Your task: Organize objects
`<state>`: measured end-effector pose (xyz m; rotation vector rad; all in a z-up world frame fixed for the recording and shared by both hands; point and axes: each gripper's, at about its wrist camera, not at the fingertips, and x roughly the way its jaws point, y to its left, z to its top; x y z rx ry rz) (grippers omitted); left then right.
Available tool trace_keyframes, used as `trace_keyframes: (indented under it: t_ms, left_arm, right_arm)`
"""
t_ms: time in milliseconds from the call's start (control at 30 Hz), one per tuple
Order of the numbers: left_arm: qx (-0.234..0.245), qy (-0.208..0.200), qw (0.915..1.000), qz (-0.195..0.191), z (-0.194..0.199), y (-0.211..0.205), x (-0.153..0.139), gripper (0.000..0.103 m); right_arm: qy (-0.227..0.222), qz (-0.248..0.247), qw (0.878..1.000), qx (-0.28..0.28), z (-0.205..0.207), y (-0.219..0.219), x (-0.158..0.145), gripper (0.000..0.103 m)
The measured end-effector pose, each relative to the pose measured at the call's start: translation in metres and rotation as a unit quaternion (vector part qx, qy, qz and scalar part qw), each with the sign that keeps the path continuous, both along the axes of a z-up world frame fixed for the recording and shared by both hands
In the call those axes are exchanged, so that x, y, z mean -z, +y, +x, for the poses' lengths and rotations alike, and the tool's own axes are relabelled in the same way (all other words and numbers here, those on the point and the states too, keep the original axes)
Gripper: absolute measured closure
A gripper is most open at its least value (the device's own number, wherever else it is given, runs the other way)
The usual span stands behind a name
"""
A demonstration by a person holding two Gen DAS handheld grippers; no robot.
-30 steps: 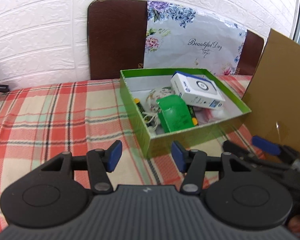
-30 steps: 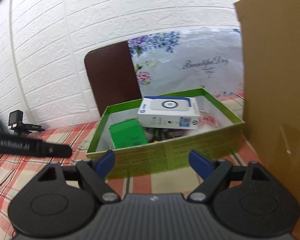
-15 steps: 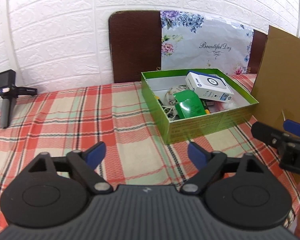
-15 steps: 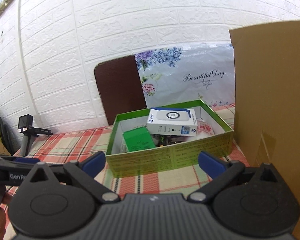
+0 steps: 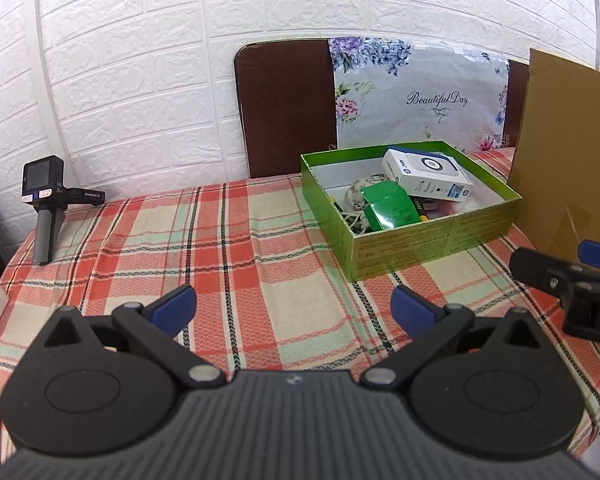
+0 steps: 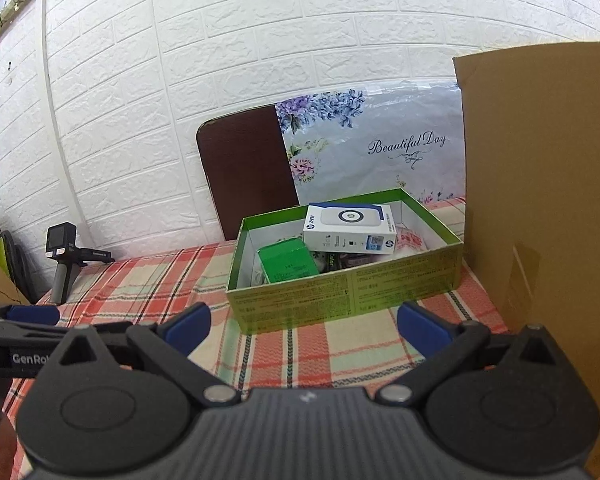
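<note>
My left gripper (image 5: 294, 306) stands spread wide with nothing between its blue pads; its jaws have just been opening. My right gripper (image 6: 304, 322) is equally wide and empty, jaws also lately opened. Both sit short of the open green cardboard box (image 5: 432, 236) on the red plaid tablecloth (image 5: 220, 248).

Progress, as I judge it: the white rectangular carton (image 5: 426, 174), the green carton (image 5: 388, 206) and the corded clutter beneath all lie inside the box, and no loose item shows on the cloth. The task appears essentially complete.

Clearance: open cloth to the box's left. The brown cardboard sheet (image 6: 540, 200) stands close against its right side, and a handheld black camera on a grey grip (image 5: 44, 204) stands at the far left edge.
</note>
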<state>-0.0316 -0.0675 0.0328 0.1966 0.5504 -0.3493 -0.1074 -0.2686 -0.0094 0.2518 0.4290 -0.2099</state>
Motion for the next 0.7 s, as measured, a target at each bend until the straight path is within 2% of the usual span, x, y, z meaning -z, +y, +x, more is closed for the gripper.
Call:
trace_keyframes:
  t_ms: [200,433,700]
  left_arm:
    - [-0.007,-0.017,0.9995,0.024,-0.006,-0.007,-0.003,0.0]
    - [-0.021,-0.028,0.9992,0.022,-0.01,-0.007,-0.008,0.0]
    - [-0.018,-0.015,0.9991,0.037,-0.01,-0.015,-0.005,0.0]
  right_arm:
    - [-0.004,0.0,1.0,-0.002,-0.003,0.001,-0.002,0.0]
    - [-0.004,0.002,1.0,-0.002,-0.003,-0.001,-0.001,0.0]
    - [-0.001,0.004,1.0,-0.001,-0.001,-0.005,0.002,0.0]
